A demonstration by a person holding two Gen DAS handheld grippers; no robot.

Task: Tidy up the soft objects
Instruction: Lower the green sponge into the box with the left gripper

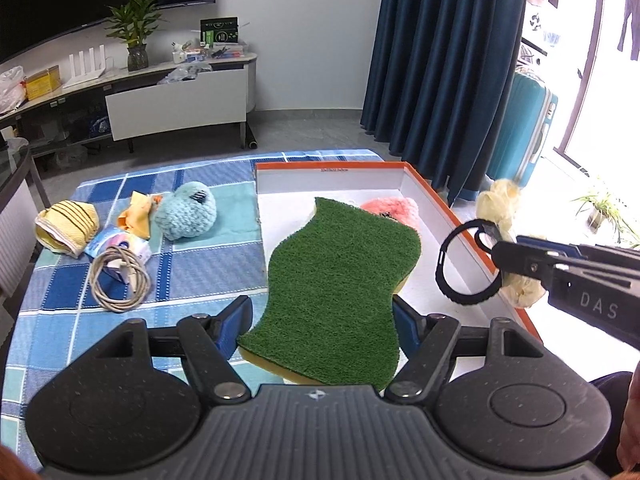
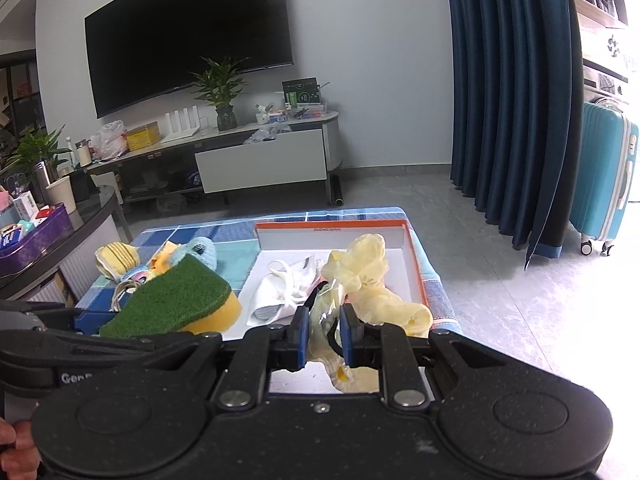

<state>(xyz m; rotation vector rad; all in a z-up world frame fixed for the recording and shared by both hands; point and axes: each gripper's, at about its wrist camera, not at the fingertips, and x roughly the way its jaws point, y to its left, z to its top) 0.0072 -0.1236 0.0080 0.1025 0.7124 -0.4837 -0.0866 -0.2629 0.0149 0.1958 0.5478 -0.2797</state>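
My left gripper (image 1: 322, 312) is shut on a green-topped yellow sponge (image 1: 336, 288) and holds it over the near end of the orange-rimmed white box (image 1: 440, 200). The sponge also shows in the right wrist view (image 2: 172, 300). My right gripper (image 2: 324, 320) is shut on a pale yellow plush toy (image 2: 368, 276) with a black ring, above the box (image 2: 416, 264); in the left wrist view the toy (image 1: 500, 200) and its ring (image 1: 466, 264) hang at the box's right rim. A pink fluffy toy (image 1: 390, 206) and white cloth (image 2: 280, 284) lie in the box.
On the blue checked cloth (image 1: 192, 264) left of the box lie a blue fluffy toy (image 1: 186, 210), a striped yellow item (image 1: 66, 224), an orange cloth (image 1: 138, 216), a tissue pack (image 1: 116, 242) and a coiled white cable (image 1: 120, 276). A glass side table (image 2: 52, 236) stands left.
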